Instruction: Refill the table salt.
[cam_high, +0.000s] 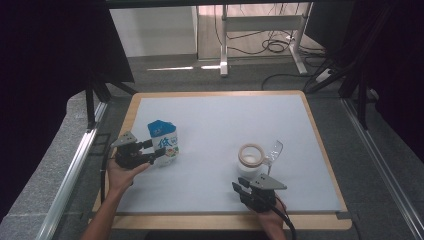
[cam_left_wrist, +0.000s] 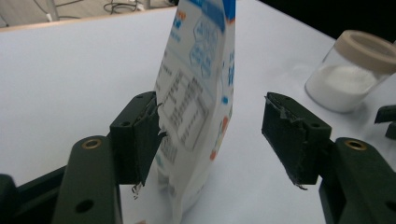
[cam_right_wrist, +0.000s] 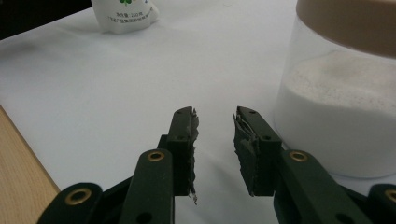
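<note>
A white and blue stand-up pouch (cam_high: 164, 141) stands upright at the left of the white mat. My left gripper (cam_high: 156, 148) reaches around it from the left. In the left gripper view the pouch (cam_left_wrist: 196, 102) is between the jaws, close against one pad, with a clear gap to the other; the left gripper (cam_left_wrist: 212, 135) is open. A clear jar (cam_high: 251, 159) of white powder with a beige lid stands right of centre. My right gripper (cam_high: 239, 183) sits just in front of it, open with nothing between the fingers (cam_right_wrist: 215, 116), and the jar (cam_right_wrist: 341, 102) is close on its right.
A clear plastic piece (cam_high: 274, 150) lies against the jar's right side. The white mat (cam_high: 225, 115) covers a wooden table whose rim (cam_high: 225, 220) shows along the near edge. Dark floor, metal rails and cables surround the table.
</note>
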